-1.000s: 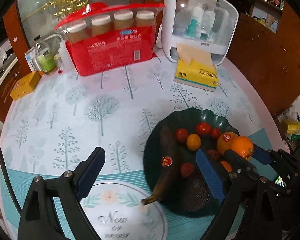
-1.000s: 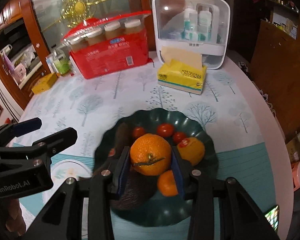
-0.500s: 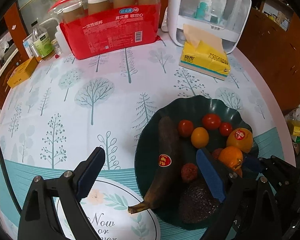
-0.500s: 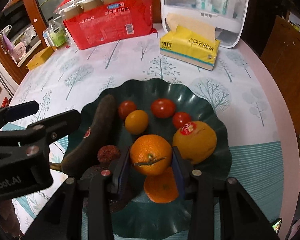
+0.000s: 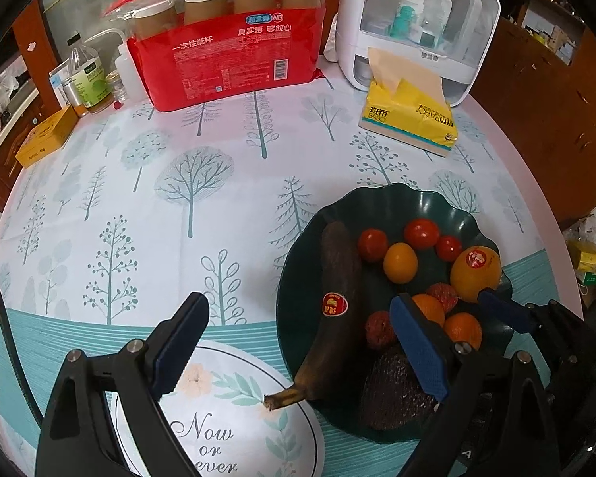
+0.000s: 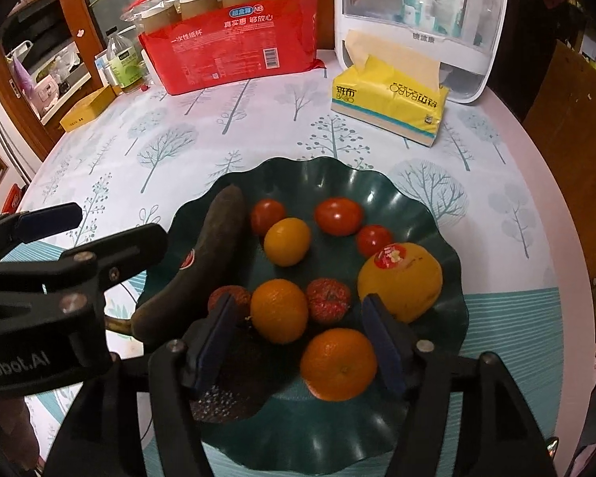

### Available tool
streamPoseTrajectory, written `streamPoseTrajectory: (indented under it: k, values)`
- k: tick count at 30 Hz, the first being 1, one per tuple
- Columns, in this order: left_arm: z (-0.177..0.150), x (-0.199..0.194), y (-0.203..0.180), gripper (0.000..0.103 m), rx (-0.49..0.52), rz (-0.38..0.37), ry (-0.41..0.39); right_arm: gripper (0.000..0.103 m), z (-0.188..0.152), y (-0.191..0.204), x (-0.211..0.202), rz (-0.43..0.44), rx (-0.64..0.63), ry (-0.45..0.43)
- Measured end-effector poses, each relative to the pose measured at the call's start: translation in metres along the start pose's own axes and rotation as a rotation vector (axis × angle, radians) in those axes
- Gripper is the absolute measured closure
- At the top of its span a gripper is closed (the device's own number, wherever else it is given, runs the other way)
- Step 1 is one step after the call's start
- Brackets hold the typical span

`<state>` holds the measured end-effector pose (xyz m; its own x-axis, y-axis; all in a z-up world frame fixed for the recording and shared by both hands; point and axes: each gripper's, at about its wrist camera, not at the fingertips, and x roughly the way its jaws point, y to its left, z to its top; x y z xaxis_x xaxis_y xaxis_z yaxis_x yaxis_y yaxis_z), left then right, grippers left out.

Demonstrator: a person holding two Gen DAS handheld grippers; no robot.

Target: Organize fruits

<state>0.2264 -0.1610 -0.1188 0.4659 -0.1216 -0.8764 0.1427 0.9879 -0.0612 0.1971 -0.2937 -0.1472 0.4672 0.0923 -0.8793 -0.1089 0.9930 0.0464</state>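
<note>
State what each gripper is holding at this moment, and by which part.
Nothing is held. The right gripper has just been opening its jaws; the mandarin lies free between them on the plate. The left gripper is open and empty.

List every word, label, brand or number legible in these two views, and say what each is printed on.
"Now or" and a cut-off word ending "ever": round emblem on the tablecloth.
"BABO": yellow tissue pack, once upright, once upside down; its two Chinese characters are not clear.
"一次性纸杯": red paper-cup pack; its smaller print and barcode digits are too small.
"Robot.AI", start cut off: left gripper body.
Fruit stickers, dispenser label, bottle labels: unreadable.
</note>
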Motion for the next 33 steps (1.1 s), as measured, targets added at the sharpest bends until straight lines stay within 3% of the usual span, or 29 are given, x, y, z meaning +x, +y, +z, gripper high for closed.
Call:
streamPoseTrajectory:
  k: [16,33]
  values:
    - [-0.039,-0.045,0.013,0.011,-0.009,0.014,-0.030,0.037,-0.030,0.005,-0.045,0.002,0.082,-0.025]
    - [-0.096,-0.151,0.039,0.011,-0.071,0.094,-0.131,0.037,-0.067,0.039,-0.140,0.022,0.117,-0.097]
